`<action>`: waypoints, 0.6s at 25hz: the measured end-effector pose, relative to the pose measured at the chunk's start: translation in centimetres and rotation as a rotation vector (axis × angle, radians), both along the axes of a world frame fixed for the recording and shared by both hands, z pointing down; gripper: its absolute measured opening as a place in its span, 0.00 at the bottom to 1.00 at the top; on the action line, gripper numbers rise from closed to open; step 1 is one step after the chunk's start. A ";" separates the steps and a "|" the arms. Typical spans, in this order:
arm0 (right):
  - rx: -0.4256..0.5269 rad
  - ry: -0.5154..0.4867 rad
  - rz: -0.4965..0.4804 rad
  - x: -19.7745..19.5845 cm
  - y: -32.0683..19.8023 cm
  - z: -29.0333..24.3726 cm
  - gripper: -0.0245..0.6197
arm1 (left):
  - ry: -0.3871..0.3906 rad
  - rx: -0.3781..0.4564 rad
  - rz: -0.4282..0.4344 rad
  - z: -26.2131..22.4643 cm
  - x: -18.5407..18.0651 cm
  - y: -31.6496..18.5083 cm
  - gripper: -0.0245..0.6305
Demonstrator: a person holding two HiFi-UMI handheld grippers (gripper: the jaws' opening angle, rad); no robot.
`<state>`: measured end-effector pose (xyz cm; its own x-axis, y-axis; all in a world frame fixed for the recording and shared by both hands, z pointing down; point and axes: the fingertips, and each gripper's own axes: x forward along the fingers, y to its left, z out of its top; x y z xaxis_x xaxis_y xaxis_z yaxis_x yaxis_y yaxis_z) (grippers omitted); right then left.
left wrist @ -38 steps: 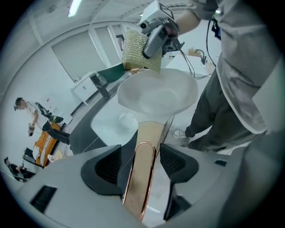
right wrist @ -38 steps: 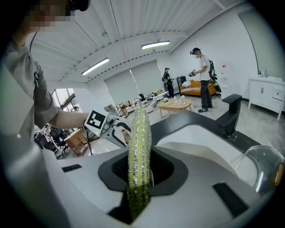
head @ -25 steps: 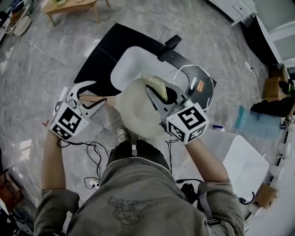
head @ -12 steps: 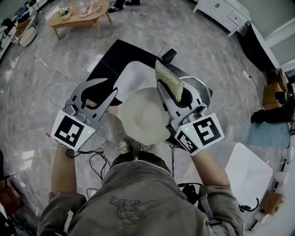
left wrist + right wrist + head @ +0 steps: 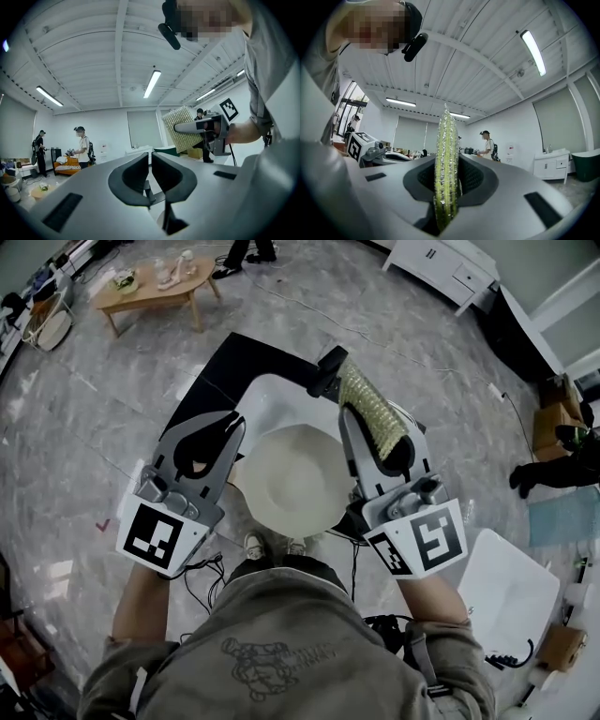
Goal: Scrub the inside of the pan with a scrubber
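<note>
Grey marble floor [image 5: 75, 427], low wooden table [image 5: 148, 283], white cabinet [image 5: 442, 268], strip lights [image 5: 152, 83] on a ribbed ceiling [image 5: 89, 42].

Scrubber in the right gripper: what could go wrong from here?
1. The scrubber stands edge-on in the right gripper, with much of it sticking out past the jaws. Pressed into the pan, it may fold or slip out.
2. The left gripper is shut on nothing, so nothing steadies the pan. It could slide or turn under scrubbing.
</note>
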<state>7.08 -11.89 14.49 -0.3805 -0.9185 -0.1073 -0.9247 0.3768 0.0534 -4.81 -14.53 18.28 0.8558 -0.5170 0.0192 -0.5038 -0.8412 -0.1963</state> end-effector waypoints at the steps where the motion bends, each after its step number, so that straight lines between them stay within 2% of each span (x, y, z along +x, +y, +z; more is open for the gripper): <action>1: 0.005 0.002 0.005 0.1 0.2 -0.1 0.15 | 0.000 0.003 -0.001 0.1 0.3 0.2 0.09; 8: 0.019 0.007 0.033 0.7 1.5 0.5 0.15 | -0.021 0.048 0.022 1.0 2.4 2.4 0.08; 15: -0.029 0.022 0.044 1.1 2.0 3.4 0.15 | -0.036 0.002 0.053 3.1 4.0 4.0 0.08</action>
